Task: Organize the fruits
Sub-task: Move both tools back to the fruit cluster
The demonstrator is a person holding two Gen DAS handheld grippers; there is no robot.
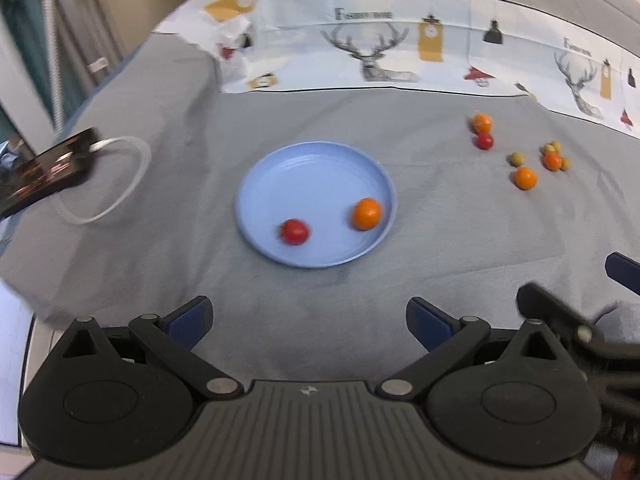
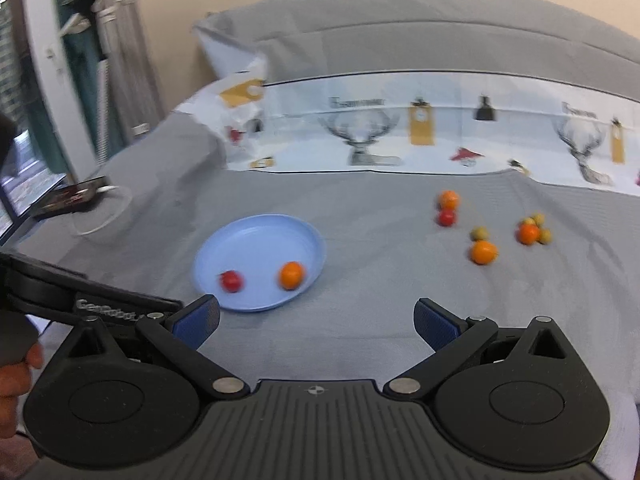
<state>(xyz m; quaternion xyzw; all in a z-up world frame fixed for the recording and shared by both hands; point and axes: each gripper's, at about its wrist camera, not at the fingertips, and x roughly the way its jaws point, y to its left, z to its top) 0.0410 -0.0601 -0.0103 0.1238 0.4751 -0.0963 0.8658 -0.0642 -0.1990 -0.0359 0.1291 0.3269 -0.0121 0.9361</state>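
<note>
A light blue plate (image 1: 280,168) (image 2: 256,240) lies on the grey bedspread and holds a red fruit (image 1: 295,231) (image 2: 231,280) and an orange fruit (image 1: 366,213) (image 2: 291,274). To its right, loose on the cloth, lie several small fruits: an orange one (image 1: 482,122) (image 2: 448,199) touching a red one (image 1: 485,141) (image 2: 446,217), another orange one (image 1: 525,178) (image 2: 483,252), and a cluster of an orange fruit (image 1: 553,160) (image 2: 529,233) with small green ones (image 1: 515,158) (image 2: 479,233). My left gripper (image 1: 310,322) is open and empty, short of the plate. My right gripper (image 2: 316,324) is open and empty too.
A phone (image 1: 44,170) (image 2: 70,196) with a white cable (image 1: 116,180) lies at the left of the bed. A white printed cloth with deer (image 1: 376,56) (image 2: 368,136) runs across the back, with grey pillows (image 2: 400,32) behind. The left gripper's body (image 2: 92,300) reaches in from the left.
</note>
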